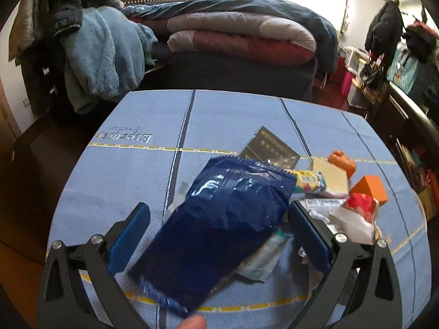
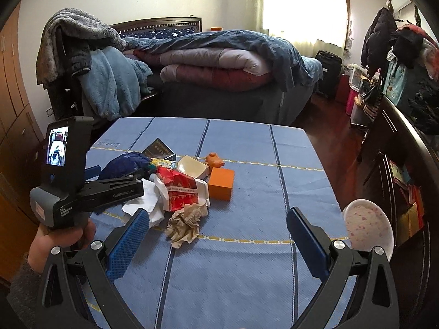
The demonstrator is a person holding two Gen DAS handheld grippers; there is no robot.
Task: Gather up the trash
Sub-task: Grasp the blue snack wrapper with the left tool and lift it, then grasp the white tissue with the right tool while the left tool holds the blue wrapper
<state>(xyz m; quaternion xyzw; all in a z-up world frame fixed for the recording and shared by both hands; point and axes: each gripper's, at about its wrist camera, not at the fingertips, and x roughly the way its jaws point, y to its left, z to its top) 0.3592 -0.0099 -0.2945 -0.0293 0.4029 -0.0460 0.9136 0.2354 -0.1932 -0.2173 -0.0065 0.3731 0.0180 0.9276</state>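
Straddling a dark blue foil pouch (image 1: 219, 227), the left gripper (image 1: 216, 235) has its jaws spread wide, one pad clear of the pouch's left edge and the other at or just beside its right edge; nothing is pinched. The pouch lies tilted over other wrappers on the blue tablecloth (image 1: 115, 181), so a close could slide off the slick foil or catch the pale packet (image 1: 260, 257) underneath. Further right sit a red-and-white paper bag (image 2: 182, 192), a crumpled brown paper (image 2: 185, 223) and an orange box (image 2: 221, 183), close enough to be knocked. The right gripper (image 2: 218, 242) hovers with jaws apart over bare cloth; a white speckled bowl (image 2: 367, 229) near the table edge could be bumped off.
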